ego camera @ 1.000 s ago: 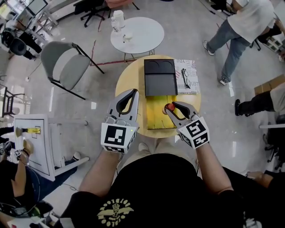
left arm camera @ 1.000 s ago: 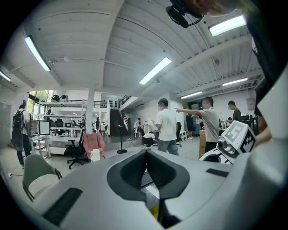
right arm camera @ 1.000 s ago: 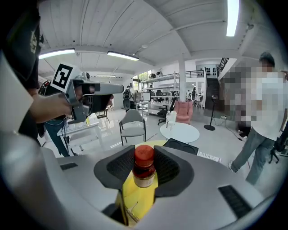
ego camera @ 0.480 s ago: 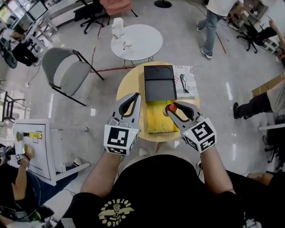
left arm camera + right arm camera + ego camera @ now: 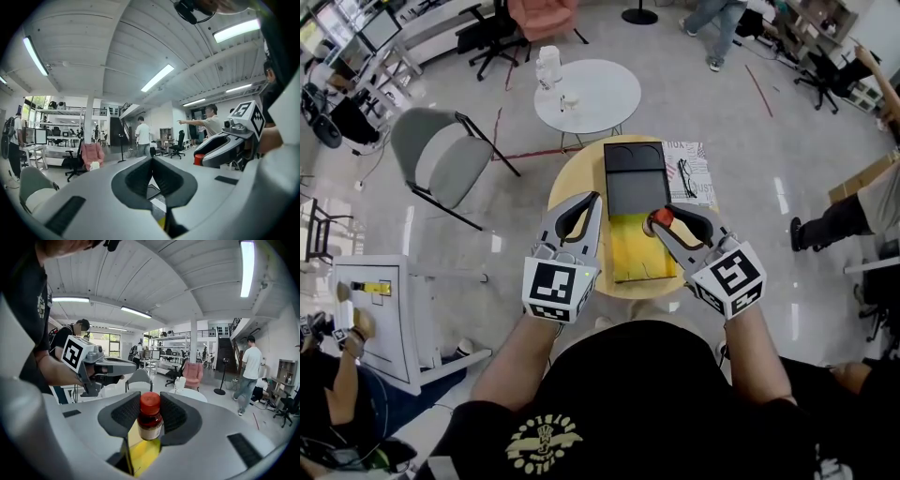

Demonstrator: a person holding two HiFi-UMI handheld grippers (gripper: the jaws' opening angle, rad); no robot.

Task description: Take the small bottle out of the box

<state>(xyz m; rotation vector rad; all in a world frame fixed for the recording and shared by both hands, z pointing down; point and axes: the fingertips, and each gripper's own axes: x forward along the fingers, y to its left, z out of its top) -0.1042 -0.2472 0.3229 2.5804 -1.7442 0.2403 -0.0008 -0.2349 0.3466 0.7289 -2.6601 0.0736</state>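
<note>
Right hand-held gripper (image 5: 660, 221): jaws closed on the small bottle (image 5: 150, 420), one pad on each side just below the red cap. The bottle stands upright between the pads. Its lower body hangs under them.

The bottle is held over the far right part of the open yellow box (image 5: 636, 255), near the black lid (image 5: 635, 174). The box's yellow interior shows beneath the bottle's base.

Left hand-held gripper (image 5: 592, 199): jaws together, nothing between them. It sits just beside the box's left edge, above the round worktop (image 5: 570, 186).
</note>
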